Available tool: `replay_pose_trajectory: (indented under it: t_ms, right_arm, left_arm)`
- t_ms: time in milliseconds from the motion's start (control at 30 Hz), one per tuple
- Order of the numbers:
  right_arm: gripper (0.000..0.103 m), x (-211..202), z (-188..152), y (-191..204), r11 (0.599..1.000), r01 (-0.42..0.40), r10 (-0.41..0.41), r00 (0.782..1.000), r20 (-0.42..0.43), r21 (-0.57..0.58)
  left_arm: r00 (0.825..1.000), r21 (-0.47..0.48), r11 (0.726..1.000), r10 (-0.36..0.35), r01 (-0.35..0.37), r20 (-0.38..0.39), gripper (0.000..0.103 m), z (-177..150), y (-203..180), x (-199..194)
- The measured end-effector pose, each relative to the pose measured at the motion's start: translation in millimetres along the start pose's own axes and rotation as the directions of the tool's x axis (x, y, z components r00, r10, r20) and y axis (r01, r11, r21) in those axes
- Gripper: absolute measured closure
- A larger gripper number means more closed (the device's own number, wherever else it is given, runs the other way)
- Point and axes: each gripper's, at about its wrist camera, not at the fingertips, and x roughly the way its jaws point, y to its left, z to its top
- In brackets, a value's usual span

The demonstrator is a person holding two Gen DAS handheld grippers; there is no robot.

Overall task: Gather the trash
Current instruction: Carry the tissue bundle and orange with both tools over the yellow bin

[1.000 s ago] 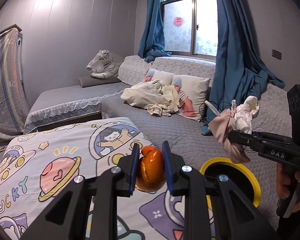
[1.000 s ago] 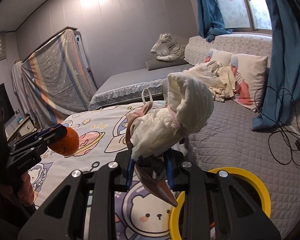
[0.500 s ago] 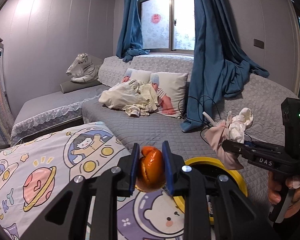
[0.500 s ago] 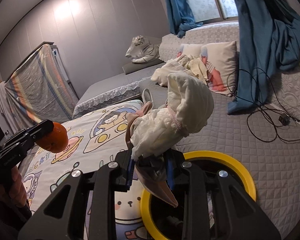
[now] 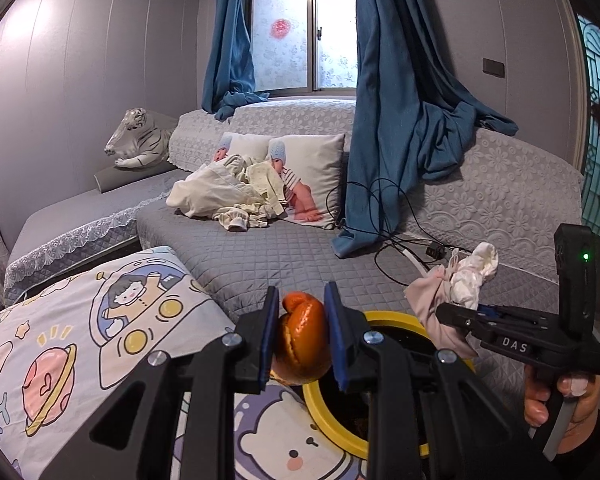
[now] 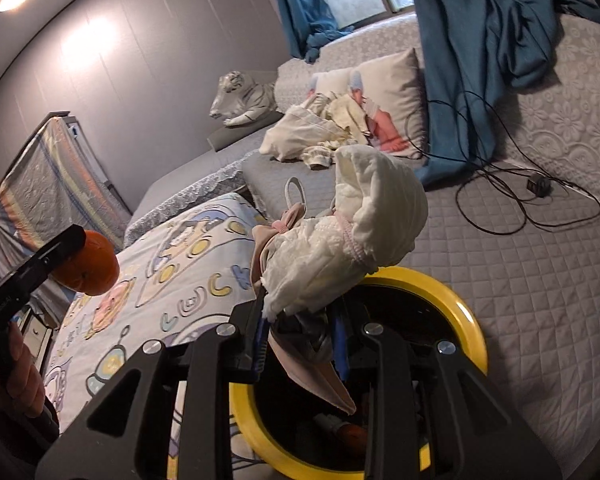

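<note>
My left gripper (image 5: 302, 336) is shut on an orange peel (image 5: 303, 346), held just left of a yellow-rimmed trash bin (image 5: 388, 318). From the right wrist view the same peel (image 6: 90, 266) shows at the far left in that gripper. My right gripper (image 6: 300, 338) is shut on a crumpled wad of white and pink tissue (image 6: 352, 236), hanging over the bin's yellow rim (image 6: 470, 320). The wad (image 5: 460, 284) also appears in the left wrist view, above the bin's right side. Dark trash lies inside the bin.
The bin stands on a grey quilted sofa bed (image 5: 300, 252) beside a cartoon-print blanket (image 5: 100, 328). Black cables (image 6: 512, 200) and a charger lie on the quilt to the right. Pillows, a heap of cloth (image 5: 228, 196), a toy tiger (image 5: 140, 140) and blue curtains (image 5: 396, 120) are behind.
Both grippers have swung to the right toward the bin, each keeping its load. The right gripper has also come lower, so the bin's opening now lies under the tissue wad.
</note>
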Motion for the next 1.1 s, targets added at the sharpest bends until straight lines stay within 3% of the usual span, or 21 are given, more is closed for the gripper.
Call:
replay_pose_trajectory:
  t_ms: [767, 1100]
  right_arm:
    - [0.078, 6.0, -16.7, -29.4, 0.997, 0.045, -0.043, 0.999, -0.033, 0.061]
    - [0.077, 19.9, -21.1, -31.3, 0.997, 0.072, -0.068, 0.993, -0.095, 0.035]
  left_arm:
    - [0.993, 0.020, 0.999, -0.046, 0.048, -0.110, 0.081, -14.0, -39.3, 58.9]
    - [0.985, 0.024, 0.998, -0.056, 0.060, -0.164, 0.081, -22.9, -45.6, 85.4]
